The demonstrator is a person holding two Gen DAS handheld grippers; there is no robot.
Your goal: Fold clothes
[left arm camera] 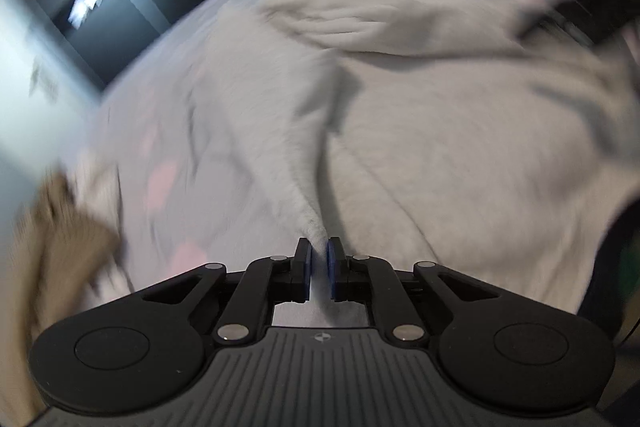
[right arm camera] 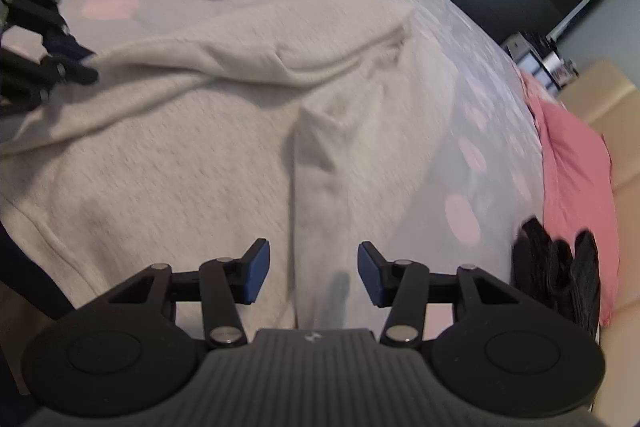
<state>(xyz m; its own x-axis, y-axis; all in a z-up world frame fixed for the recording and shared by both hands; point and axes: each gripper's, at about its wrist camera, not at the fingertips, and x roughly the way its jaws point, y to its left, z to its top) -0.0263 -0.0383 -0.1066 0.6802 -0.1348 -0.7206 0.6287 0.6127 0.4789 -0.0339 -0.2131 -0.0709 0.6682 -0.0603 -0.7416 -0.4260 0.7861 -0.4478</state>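
Sweatshirt (right arm camera: 168, 163), pale grey and fleecy, is lying spread and rumpled across the dotted bedspread (right arm camera: 472, 131), with one long fold running over its upper part and a raised ridge down the middle.

You are risking a slip on the left: your left gripper (left arm camera: 319, 259) is pinching only a thin peak of the cloth between its blue pads (left arm camera: 307, 265), jaws pressed nearly together, and a sharp pull could be tugging that small bite free. Dragging from that one corner could also be bunching the body sideways instead of laying it flat, since nothing is weighing the rest down. Both views are smearing with motion, so the grip depth is hard to judge.

Your right gripper (right arm camera: 314, 273) is hovering low over the ridge with jaws spread wide, holding nothing. Closing there could be catching two layers at once. The black gloves (right arm camera: 560, 279) and pink garment (right arm camera: 576, 179) are lying near that side and could be getting swept along.
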